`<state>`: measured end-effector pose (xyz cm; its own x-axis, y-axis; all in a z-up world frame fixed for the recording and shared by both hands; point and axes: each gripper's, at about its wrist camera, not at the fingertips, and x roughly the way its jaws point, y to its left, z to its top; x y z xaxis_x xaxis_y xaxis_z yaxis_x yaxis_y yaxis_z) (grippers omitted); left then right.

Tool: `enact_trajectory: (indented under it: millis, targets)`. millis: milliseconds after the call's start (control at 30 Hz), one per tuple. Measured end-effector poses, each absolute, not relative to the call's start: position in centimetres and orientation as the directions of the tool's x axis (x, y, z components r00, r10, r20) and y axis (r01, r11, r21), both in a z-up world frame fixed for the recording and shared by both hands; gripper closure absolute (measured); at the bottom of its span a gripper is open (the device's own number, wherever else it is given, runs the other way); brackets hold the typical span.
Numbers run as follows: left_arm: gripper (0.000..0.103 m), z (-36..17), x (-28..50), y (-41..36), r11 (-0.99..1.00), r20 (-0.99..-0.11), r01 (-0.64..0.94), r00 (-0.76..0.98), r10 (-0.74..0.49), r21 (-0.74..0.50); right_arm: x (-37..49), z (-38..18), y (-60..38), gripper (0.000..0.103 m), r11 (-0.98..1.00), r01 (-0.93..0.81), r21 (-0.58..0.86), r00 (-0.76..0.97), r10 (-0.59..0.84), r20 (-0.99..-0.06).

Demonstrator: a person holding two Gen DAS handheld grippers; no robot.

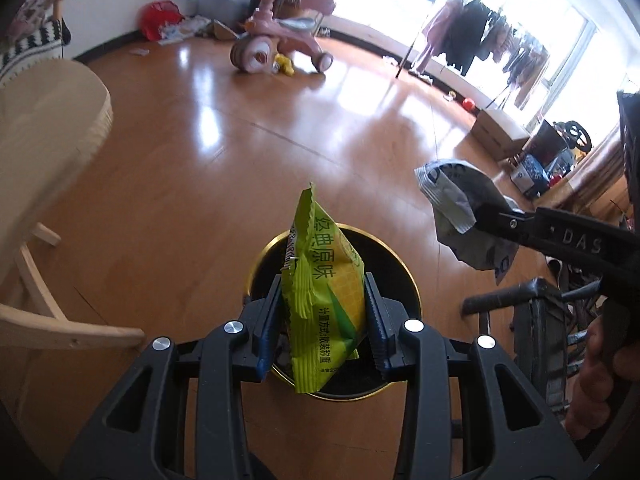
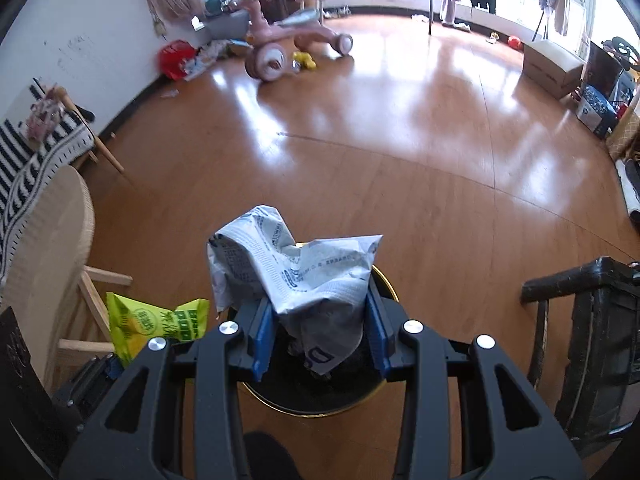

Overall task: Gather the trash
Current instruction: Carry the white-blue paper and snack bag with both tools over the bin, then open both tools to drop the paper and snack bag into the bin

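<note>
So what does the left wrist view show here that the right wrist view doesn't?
Only the left wrist view shows the right gripper from the side, clamped on the grey-white wrapper, with part of the person's hand behind it. Only the right wrist view shows the striped blanket draped on a chair and the white wall in full. Both show the green snack packet held in the left gripper, the black gold-rimmed bin under the grippers, the pink tricycle and the wooden floor.

We are holding a snack packet [image 1: 320,280] above the bin [image 1: 400,272], a crumpled wrapper [image 2: 296,272] to its right, a tricycle [image 1: 276,40] standing far behind.
</note>
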<state>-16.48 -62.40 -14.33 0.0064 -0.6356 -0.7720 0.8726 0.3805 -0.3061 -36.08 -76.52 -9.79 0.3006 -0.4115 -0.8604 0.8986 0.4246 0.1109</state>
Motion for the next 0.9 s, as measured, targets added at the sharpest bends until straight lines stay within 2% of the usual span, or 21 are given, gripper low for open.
enact_trajectory:
  millis: [467,567,600,633,667,700,733,900]
  targets:
    - [0.065,-15.8,-16.1,-63.8,0.382,-0.793,0.863,-0.034,-0.609,-0.331,-34.5,-10.5,-76.8,0.063,0.444,0.893,0.074,0.264,-0.385,-0.884]
    - [0.064,-15.9,-16.1,-64.0,0.377,-0.795,0.863,-0.046,-0.605,-0.336,-34.3,-10.4,-76.7,0.059,0.443,0.894,0.071,0.262,-0.387,-0.884]
    - [0.062,-16.0,-16.2,-64.1,0.376,-0.797,0.863,-0.049,-0.602,-0.338,-34.3,-10.4,-76.7,0.052,0.440,0.896,0.066,0.258,-0.391,-0.884]
    - [0.053,-16.1,-16.2,-64.1,0.373,-0.798,0.862,-0.058,-0.600,-0.343,-34.3,-10.3,-76.6,0.045,0.437,0.897,0.062,0.253,-0.395,-0.883]
    - [0.046,-16.0,-16.2,-64.1,0.373,-0.797,0.861,-0.060,-0.601,-0.346,-34.2,-10.2,-76.7,0.034,0.434,0.899,0.053,0.246,-0.401,-0.882]
    - [0.035,-16.0,-16.2,-64.0,0.376,-0.795,0.860,-0.056,-0.604,-0.345,-34.2,-10.0,-76.5,0.032,0.433,0.900,0.052,0.248,-0.410,-0.878]
    - [0.031,-15.8,-16.2,-63.9,0.378,-0.792,0.859,-0.049,-0.609,-0.345,-34.1,-9.9,-76.5,0.032,0.433,0.900,0.049,0.247,-0.415,-0.876]
    - [0.027,-15.1,-15.8,-63.3,0.383,-0.789,0.861,-0.035,-0.613,-0.336,-33.2,-9.3,-76.0,0.032,0.441,0.896,0.049,0.254,-0.421,-0.871]
